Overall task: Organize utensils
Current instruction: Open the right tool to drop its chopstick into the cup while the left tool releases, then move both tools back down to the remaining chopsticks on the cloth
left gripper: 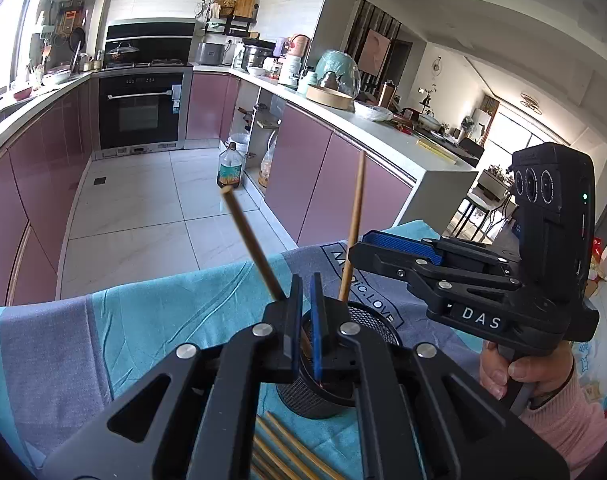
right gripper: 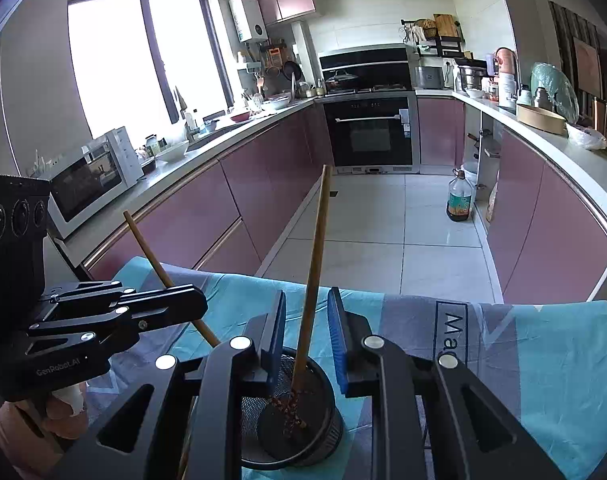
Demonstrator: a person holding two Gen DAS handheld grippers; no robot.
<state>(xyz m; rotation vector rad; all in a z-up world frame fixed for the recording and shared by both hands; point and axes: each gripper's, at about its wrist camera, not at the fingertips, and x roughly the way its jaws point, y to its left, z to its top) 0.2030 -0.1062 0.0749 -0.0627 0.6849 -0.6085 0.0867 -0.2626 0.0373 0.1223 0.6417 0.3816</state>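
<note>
A black mesh holder (right gripper: pixel 303 432) stands on the blue and grey cloth; it also shows in the left wrist view (left gripper: pixel 367 320). One wooden chopstick (right gripper: pixel 313 272) stands in it, leaning, free between the open fingers of my right gripper (right gripper: pixel 305 332). My left gripper (left gripper: pixel 307 320) is shut on a second chopstick (left gripper: pixel 251 240), holding it tilted over the holder's rim. That chopstick (right gripper: pixel 151 256) and the left gripper (right gripper: pixel 199 306) show at the left of the right wrist view. Several more chopsticks (left gripper: pixel 287 452) lie on the cloth by the holder.
The cloth-covered table (right gripper: pixel 543 360) ends just beyond the holder. Behind it are a tiled kitchen floor, pink cabinets, an oven (right gripper: pixel 369 132), an oil bottle (right gripper: pixel 459 200) on the floor and a microwave (right gripper: pixel 91 172) on the left counter.
</note>
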